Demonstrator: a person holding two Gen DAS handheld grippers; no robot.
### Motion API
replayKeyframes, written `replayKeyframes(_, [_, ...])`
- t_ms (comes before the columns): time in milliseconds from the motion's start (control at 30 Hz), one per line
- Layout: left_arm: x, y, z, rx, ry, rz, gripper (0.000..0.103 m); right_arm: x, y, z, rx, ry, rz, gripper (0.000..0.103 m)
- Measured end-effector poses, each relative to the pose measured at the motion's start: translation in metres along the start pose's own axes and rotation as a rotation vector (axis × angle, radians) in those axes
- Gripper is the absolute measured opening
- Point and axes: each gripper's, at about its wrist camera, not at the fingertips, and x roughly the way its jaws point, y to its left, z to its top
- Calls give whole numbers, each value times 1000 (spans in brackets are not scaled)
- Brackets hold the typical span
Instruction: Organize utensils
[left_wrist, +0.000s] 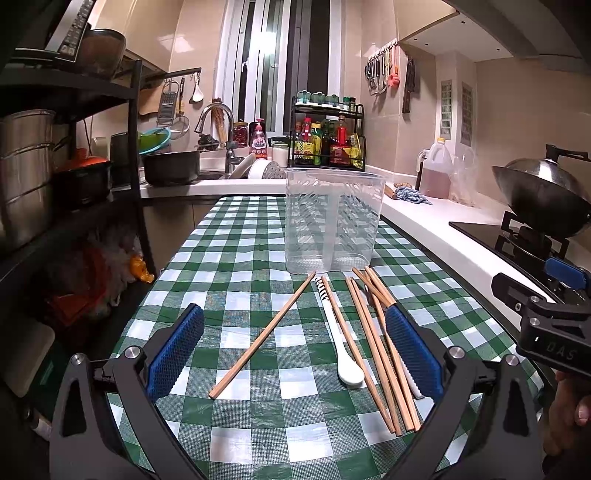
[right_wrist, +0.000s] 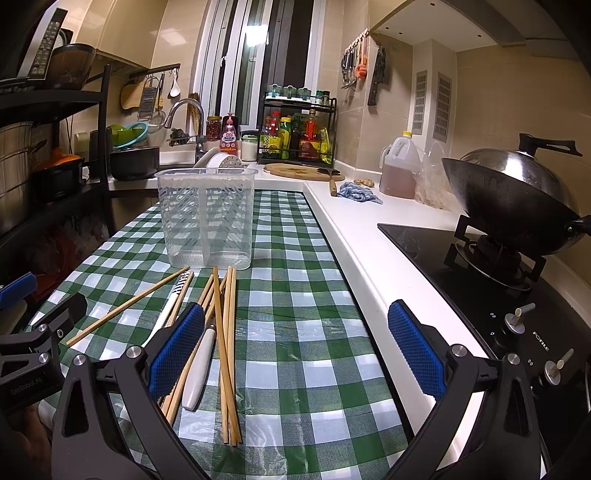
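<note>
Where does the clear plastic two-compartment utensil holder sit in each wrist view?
Left wrist view: the clear plastic two-compartment utensil holder stands upright at centre, slightly right, beyond the wooden chopsticks.
Right wrist view: the same holder stands left of centre, behind the chopsticks.
Shared landmark: the black spice rack of bottles by the window.

We are in a home kitchen. At the far left a sink with a curved faucet holds a dark pot and dishes. A 2-tier rack of sauce bottles stands by the far window. On the right, a lidded wok sits on a gas stove with 2 knobs. Tools and a cleaver hang on the tiled wall. We see a green checked tablecloth nearest.
</note>
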Motion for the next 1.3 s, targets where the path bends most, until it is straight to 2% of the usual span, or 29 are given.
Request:
replayKeyframes(500, [0,-5,-1,9,4,-16,95,0,4,-1,-14,-3,-12,98])
replayKeyframes(567, [2,-4,0,9,12,-37,90,1,2,-1,-14,-12,-50,97])
replayKeyframes(633, [7,-1,-1,10,37,-35,79,7,-2,-3,10,18,-34,97])
replayKeyframes(733, [18,5,-4,10,90,-13,66,20,-9,-7,41,88,-10,78])
replayKeyframes(867, [39,17,-13,9,178,30,62,33,-7,-16,50,188,87,51])
replayKeyframes(933, [47,22,-17,3,219,46,60,42,-2,-24,36,252,122,45])
replayKeyframes(1000, [52,28,-21,-6,251,58,58,50,2,-30,39,314,169,34])
replayKeyframes(1100, [58,32,-25,-17,287,56,57,55,10,-38,36,377,230,27])
replayKeyframes(1267, [65,35,-29,-32,317,50,53,55,21,-44,10,413,278,19])
replayKeyframes(1300, [67,36,-30,-41,332,41,49,55,22,-46,7,420,283,16])
